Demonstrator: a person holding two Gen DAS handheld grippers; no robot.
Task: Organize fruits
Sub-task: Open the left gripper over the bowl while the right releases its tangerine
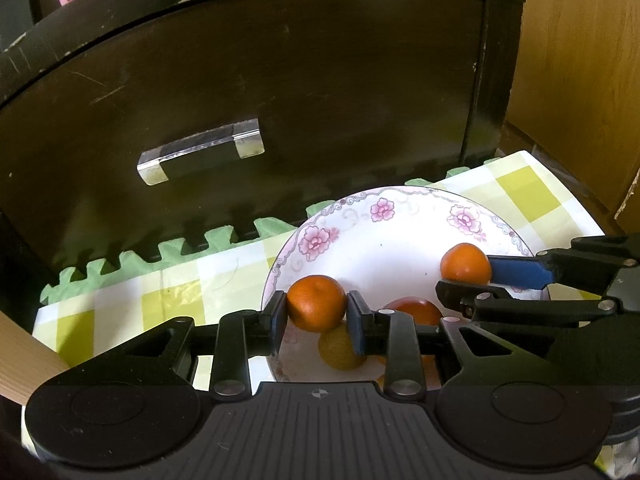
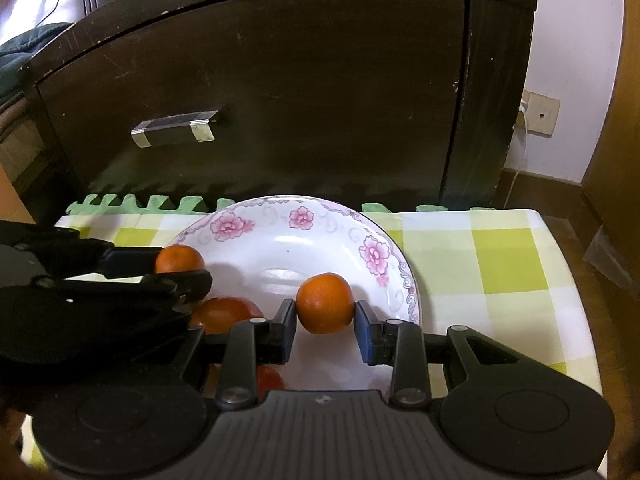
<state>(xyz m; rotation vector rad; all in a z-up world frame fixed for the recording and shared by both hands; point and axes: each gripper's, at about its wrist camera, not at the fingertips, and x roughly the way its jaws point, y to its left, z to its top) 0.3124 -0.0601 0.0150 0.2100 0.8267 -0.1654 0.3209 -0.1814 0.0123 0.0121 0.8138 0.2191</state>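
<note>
A white plate (image 1: 380, 248) with pink flowers sits on a checked cloth. My left gripper (image 1: 316, 309) is shut on a small orange (image 1: 316, 302) over the plate's near-left part. Below it lie a yellow fruit (image 1: 340, 354) and a red fruit (image 1: 414, 310). My right gripper (image 1: 466, 278) comes in from the right, shut on a second orange (image 1: 466, 262). In the right wrist view, my right gripper (image 2: 325, 317) clamps that second orange (image 2: 325, 302) over the plate (image 2: 280, 248). At the left there, my left gripper (image 2: 182, 270) holds the first orange (image 2: 179, 258) above the red fruit (image 2: 226, 314).
A dark wooden cabinet (image 1: 280, 100) with a clear handle (image 1: 200, 150) stands right behind the table. A green foam mat edge (image 1: 180, 244) runs along the back. Yellow-green checked cloth (image 2: 480, 264) lies bare to the plate's right, ending at the table edge (image 2: 560, 240).
</note>
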